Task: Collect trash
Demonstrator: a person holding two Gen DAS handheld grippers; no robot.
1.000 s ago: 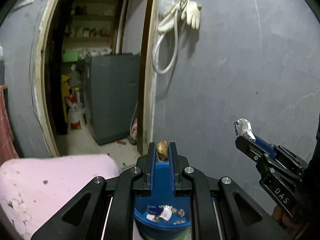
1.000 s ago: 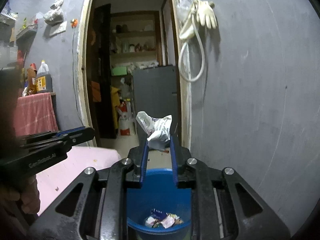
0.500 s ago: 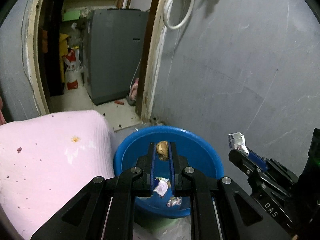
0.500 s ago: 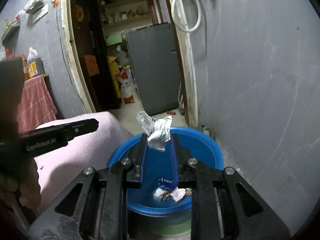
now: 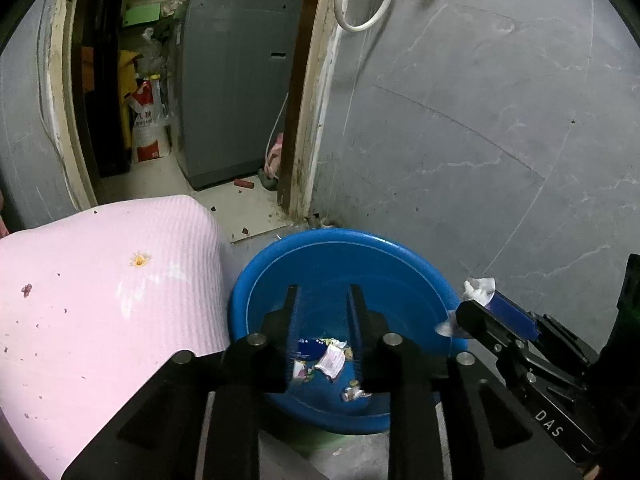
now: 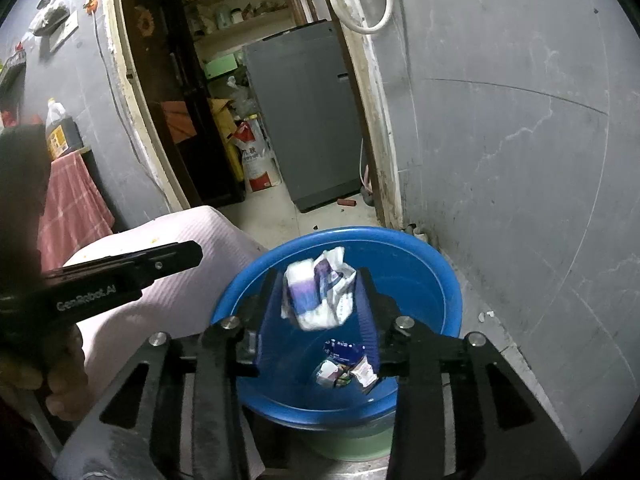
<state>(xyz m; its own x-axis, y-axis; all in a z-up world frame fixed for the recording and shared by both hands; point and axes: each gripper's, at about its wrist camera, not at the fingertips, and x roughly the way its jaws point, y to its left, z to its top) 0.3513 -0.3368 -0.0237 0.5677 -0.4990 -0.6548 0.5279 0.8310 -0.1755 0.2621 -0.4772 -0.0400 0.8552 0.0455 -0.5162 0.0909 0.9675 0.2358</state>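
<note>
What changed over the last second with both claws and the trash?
Both claws tipped down over the blue basin. The left claw opened, and its brown scrap is gone, presumably dropped in. The right claw has opened too; its wrapper looks blurred between the fingers, apparently falling. The basin, its litter and the pink cloth stayed put.

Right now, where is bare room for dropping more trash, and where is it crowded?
Free: the far half of the blue round plastic basin, toward the grey wall, and the pink ribbed cover beside its left rim, with only crumbs on it. Crowded: the basin's near bottom, where small wrappers lie heaped, below the crumpled white wrapper.
</note>
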